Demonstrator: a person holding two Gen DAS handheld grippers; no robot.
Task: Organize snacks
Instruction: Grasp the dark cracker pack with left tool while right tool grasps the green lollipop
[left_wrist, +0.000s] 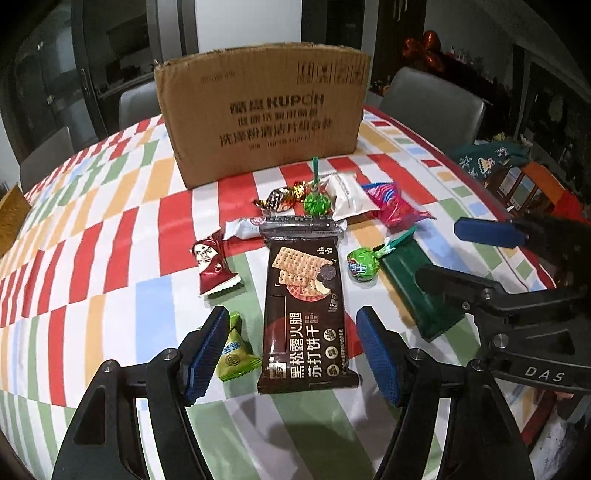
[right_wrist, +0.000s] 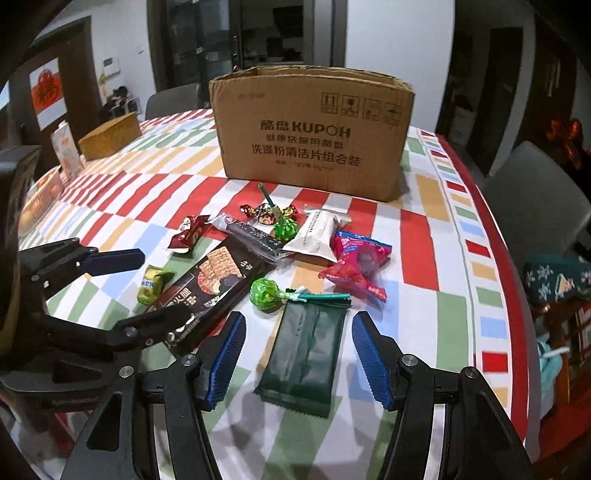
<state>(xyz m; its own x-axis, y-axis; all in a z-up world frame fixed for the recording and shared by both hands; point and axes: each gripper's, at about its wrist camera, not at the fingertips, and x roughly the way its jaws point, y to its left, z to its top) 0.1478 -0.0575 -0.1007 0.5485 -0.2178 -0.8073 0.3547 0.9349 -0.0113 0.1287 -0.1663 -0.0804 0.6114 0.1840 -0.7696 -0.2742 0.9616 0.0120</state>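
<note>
Snacks lie on the striped tablecloth before an open cardboard box (left_wrist: 262, 110) (right_wrist: 314, 129). My left gripper (left_wrist: 295, 354) is open, its fingers either side of the near end of a dark brown cracker pack (left_wrist: 304, 314) (right_wrist: 210, 280). My right gripper (right_wrist: 297, 358) is open around a dark green pack (right_wrist: 308, 347) (left_wrist: 417, 284). Further out lie two green lollipops (left_wrist: 360, 264) (right_wrist: 264, 291), a small green candy (left_wrist: 234, 350) (right_wrist: 151, 282), a dark red candy (left_wrist: 214, 264), a pink pack (right_wrist: 356, 266), a white pack (right_wrist: 317, 232) and a grey bar (left_wrist: 251, 226).
Grey chairs (right_wrist: 535, 206) (left_wrist: 436, 96) stand around the table. A yellow-brown box (right_wrist: 110, 134) and a white bag (right_wrist: 66, 147) sit at the table's far left. A dark green cloth (right_wrist: 557, 280) lies off the right edge. The right gripper shows in the left wrist view (left_wrist: 461, 254).
</note>
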